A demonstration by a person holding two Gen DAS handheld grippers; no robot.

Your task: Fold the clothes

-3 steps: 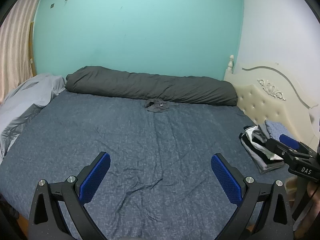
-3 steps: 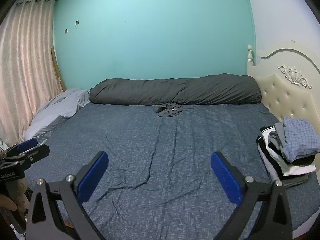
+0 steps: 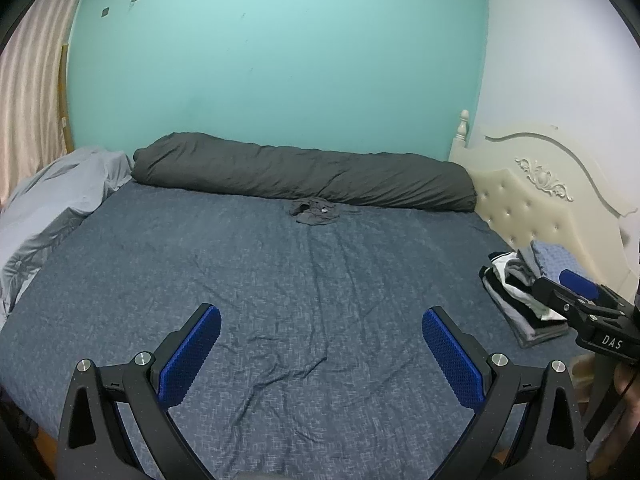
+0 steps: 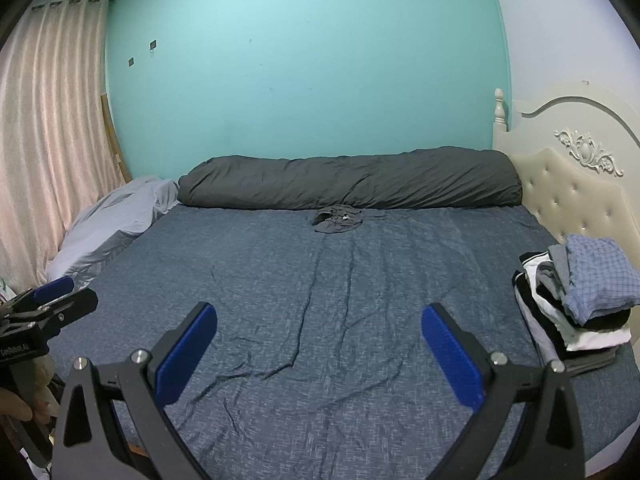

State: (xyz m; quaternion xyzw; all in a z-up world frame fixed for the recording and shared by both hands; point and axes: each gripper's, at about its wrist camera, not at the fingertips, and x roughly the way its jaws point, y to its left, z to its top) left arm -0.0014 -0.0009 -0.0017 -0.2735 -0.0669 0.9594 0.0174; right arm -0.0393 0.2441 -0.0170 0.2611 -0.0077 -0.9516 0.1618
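While I hold both over the bed [image 3: 280, 280], left gripper [image 3: 320, 354] and right gripper [image 4: 319, 346] gape wide, gripping nothing; crumpled grey garment [image 4: 338, 219] lies against the dark bolster [image 4: 352, 178].

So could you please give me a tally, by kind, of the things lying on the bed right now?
Rolled dark grey duvet: 1
Light grey pillow: 1
Crumpled grey garment: 1
Stack of folded clothes: 1
Total: 4
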